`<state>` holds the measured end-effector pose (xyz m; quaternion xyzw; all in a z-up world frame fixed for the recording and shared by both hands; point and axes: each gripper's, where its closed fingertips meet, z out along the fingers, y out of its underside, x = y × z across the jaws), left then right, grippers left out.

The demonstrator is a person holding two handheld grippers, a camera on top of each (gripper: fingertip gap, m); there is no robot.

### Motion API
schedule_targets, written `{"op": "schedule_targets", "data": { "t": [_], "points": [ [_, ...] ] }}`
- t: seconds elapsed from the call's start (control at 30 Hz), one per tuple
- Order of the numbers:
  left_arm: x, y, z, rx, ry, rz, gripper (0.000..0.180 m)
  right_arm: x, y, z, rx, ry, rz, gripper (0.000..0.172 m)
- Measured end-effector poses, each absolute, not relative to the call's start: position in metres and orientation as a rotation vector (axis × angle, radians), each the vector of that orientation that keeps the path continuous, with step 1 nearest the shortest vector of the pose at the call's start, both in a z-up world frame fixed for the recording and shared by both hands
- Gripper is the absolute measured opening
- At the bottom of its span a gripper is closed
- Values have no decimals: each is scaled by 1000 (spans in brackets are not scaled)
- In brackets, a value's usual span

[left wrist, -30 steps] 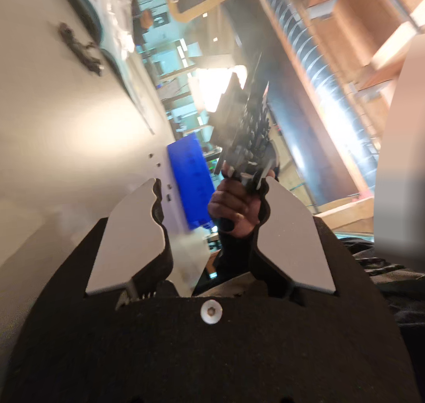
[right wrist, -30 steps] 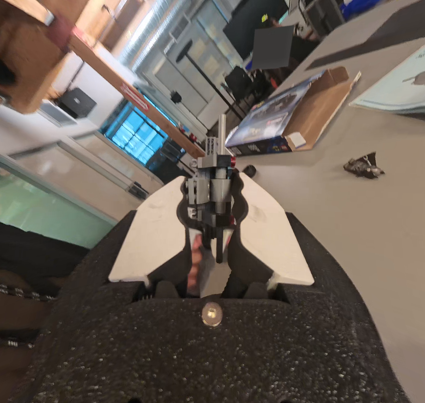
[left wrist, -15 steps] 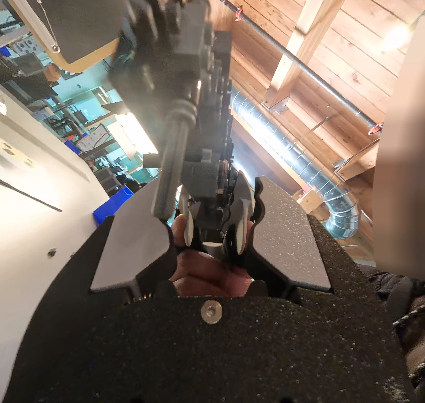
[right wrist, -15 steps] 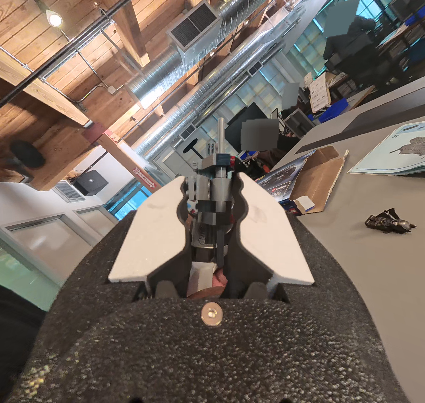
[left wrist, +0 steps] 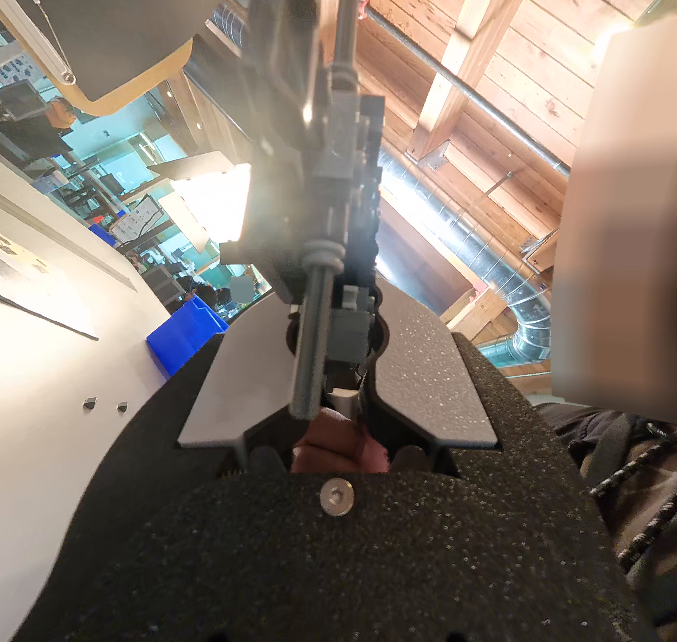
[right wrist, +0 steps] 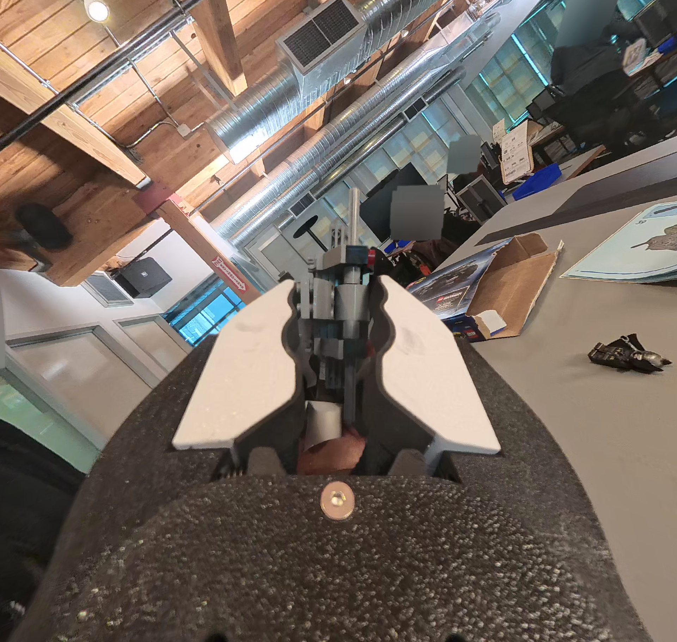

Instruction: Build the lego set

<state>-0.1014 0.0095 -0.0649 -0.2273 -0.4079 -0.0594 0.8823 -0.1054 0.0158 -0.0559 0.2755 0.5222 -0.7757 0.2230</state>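
A grey and black brick-built model (right wrist: pixel 346 295) with a long grey rod is held up in the air between both grippers. My right gripper (right wrist: pixel 337 309) is shut on it, with both pads against its sides. In the left wrist view the same model (left wrist: pixel 344 199) rises out of my left gripper (left wrist: pixel 335 326), and its rod (left wrist: pixel 311 350) runs down between the fingers. The left pads press on the model's lower grey block. A hand (left wrist: pixel 337 441) shows behind the left jaws, and a hand (right wrist: pixel 329 456) also shows behind the right jaws.
The grey table (right wrist: pixel 568 423) bears an open cardboard box (right wrist: pixel 513 295), a pale blue booklet (right wrist: pixel 630 251) and a small dark brick assembly (right wrist: pixel 622 357). In the left wrist view a blue bin (left wrist: pixel 183 335) stands at the table's (left wrist: pixel 55 368) edge. Less than 4 cm separates the two grippers' tips. The small dark brick assembly (right wrist: pixel 622 357) is about 20 centimetres from both grippers' fingertips.
My left gripper came up to the model and closed on it from wide open. My right gripper kept its hold and tilted the model upward.
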Motion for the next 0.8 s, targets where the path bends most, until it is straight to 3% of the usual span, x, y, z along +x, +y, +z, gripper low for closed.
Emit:
{"op": "schedule_targets", "data": {
  "t": [0.8],
  "points": [
    [-119, -2, -93, -343, -1068, -166, 34, -109, 25, -103, 1010, 1278, -1915, 36]
  ]
}}
